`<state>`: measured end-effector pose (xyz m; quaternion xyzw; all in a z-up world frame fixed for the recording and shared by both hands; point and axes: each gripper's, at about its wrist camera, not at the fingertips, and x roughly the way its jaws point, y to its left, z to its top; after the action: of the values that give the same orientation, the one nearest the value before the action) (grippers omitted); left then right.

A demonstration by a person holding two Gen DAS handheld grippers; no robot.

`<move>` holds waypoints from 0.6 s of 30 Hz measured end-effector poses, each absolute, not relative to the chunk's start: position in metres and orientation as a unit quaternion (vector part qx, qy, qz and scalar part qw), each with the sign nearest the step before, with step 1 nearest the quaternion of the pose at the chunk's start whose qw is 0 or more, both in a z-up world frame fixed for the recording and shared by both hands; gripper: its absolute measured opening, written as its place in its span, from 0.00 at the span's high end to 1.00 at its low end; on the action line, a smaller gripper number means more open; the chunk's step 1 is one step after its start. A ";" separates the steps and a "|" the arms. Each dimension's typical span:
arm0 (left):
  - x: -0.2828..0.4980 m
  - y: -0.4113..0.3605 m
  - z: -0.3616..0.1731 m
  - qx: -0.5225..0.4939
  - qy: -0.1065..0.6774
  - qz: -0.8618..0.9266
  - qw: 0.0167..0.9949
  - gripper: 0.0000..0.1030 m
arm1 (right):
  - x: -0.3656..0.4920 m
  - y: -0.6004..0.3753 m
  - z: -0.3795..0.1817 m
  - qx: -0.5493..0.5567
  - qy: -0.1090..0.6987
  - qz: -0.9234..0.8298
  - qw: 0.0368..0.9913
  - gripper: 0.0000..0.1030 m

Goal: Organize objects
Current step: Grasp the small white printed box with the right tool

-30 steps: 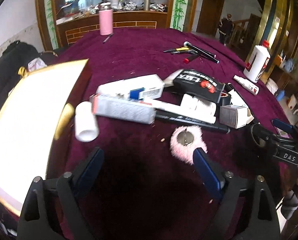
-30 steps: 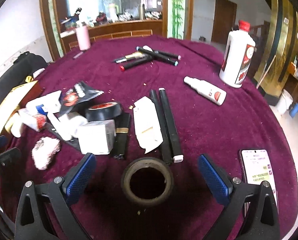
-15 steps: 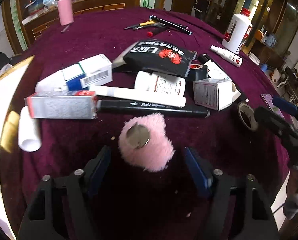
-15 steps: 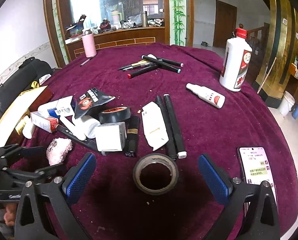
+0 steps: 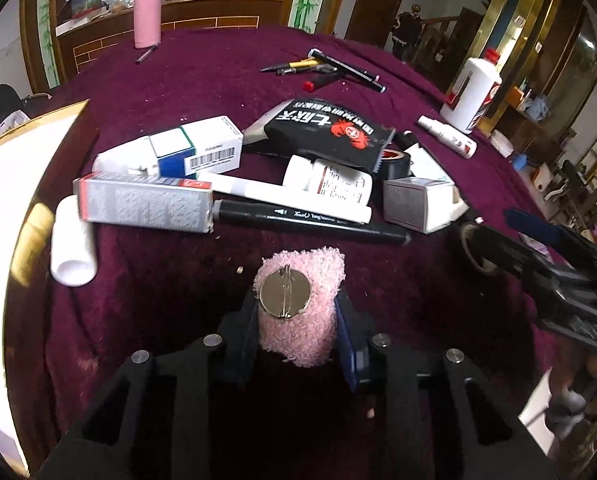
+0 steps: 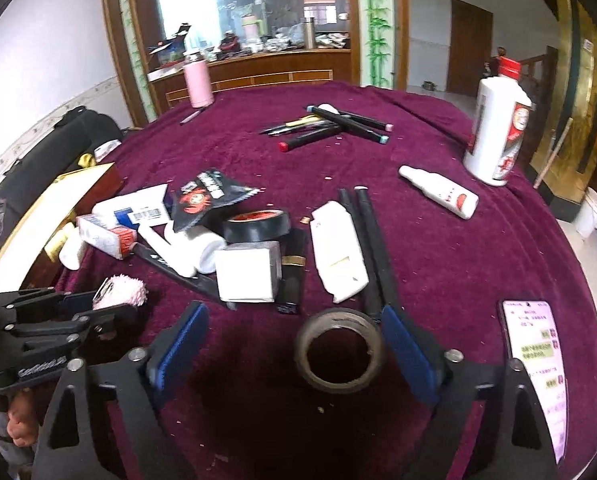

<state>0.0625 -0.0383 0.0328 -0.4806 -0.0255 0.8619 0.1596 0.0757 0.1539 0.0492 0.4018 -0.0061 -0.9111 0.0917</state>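
The left gripper (image 5: 298, 312) is closing its fingers (image 5: 348, 344) on a fluffy pink brooch (image 5: 298, 316), squeezed upright between the two blue pads with its round metal pin back facing the camera; the pads press its sides, so it is grasped. In the right wrist view the same left gripper (image 6: 110, 308) shows at the left edge with the pink tuft between its tips. The right gripper (image 6: 294, 344) is also closing, its fingers (image 6: 408, 354) standing on either side of a brown tape roll (image 6: 340, 350) that lies flat on the counter (image 6: 438, 248); the right pad is at or nearly at the roll's rim, the left pad is well apart from it, so nothing is clenched. Just beyond the brooch lie a black marker (image 5: 310, 222), a grey carton with a red end (image 5: 142, 208), a white pill bottle (image 5: 326, 182) and a black snack packet (image 5: 326, 128). Beyond the tape roll sit a small white box (image 6: 246, 274), a black tape roll (image 6: 256, 226), and two black markers (image 6: 372, 248) side by side. A phone (image 6: 536, 368) lies at the right, screen lit. Farther off stand a white bottle with a red cap (image 6: 496, 128) and a pink flask (image 6: 198, 80).
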 end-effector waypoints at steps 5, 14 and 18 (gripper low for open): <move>0.078 -0.051 0.040 -0.481 -0.028 0.860 0.167 0.68 | 0.060 0.140 0.048 0.411 -0.009 -0.903 0.123 0.34; 0.084 -0.062 0.048 -0.475 -0.036 0.863 0.166 0.67 | 0.035 0.130 0.035 0.442 -0.023 -0.887 0.134 0.54; 0.083 -0.063 0.051 -0.472 -0.038 0.865 0.166 0.67 | 0.032 0.131 0.030 0.449 -0.022 -0.884 0.128 0.63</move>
<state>0.0830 -0.0625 0.0511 -0.4722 -0.0381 0.8649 0.1656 0.0321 0.1308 0.0300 0.4488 -0.0220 -0.8841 0.1279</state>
